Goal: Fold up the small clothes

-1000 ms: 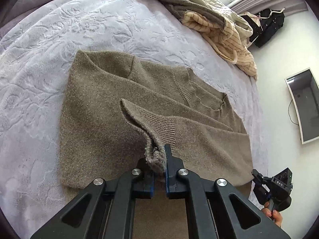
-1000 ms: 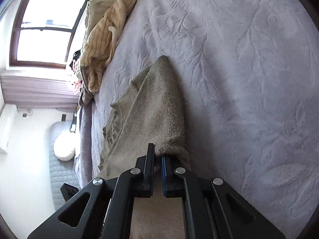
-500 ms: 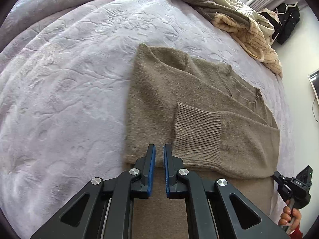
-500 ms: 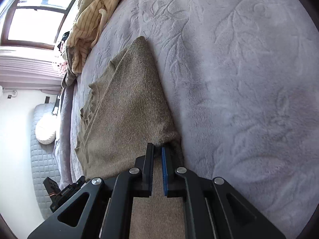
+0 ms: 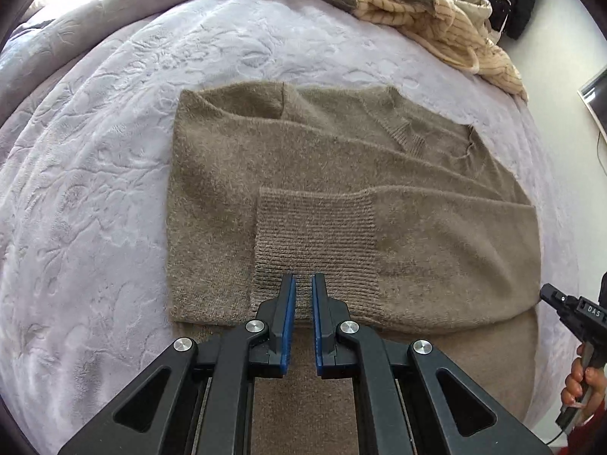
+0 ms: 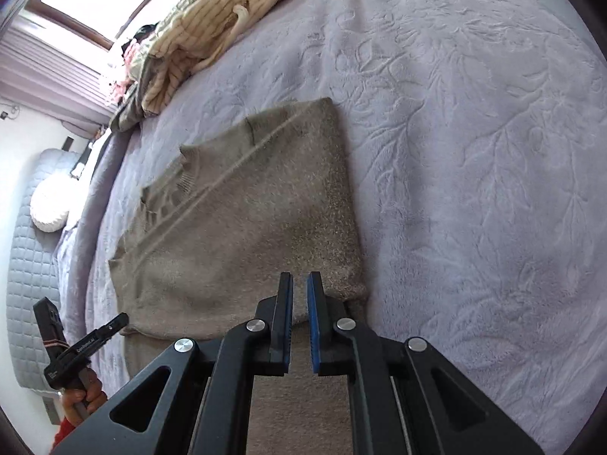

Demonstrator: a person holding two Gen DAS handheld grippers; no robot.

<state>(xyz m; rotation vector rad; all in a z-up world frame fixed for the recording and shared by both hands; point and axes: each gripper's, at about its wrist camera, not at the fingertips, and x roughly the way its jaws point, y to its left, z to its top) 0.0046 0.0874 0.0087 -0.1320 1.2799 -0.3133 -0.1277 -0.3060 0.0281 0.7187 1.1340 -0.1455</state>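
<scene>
Left wrist view: the brown sweater (image 5: pixel 303 174) lies flat on the lavender bed (image 5: pixel 95 189), sleeve cuff (image 5: pixel 315 235) folded across it. The left gripper (image 5: pixel 301 284) and right gripper (image 6: pixel 299 284) are nearly pressed together, pinching nothing. Next, I'd grasp both hem corners evenly and fold upward. Readable writing: "DAS" on the other gripper.

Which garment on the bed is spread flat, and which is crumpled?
The brown sweater lies flat, one sleeve folded across it. The cream striped garment lies crumpled near the bed's far edge.

"DAS" — on the right tongs (image 5: pixel 569 311)
</scene>
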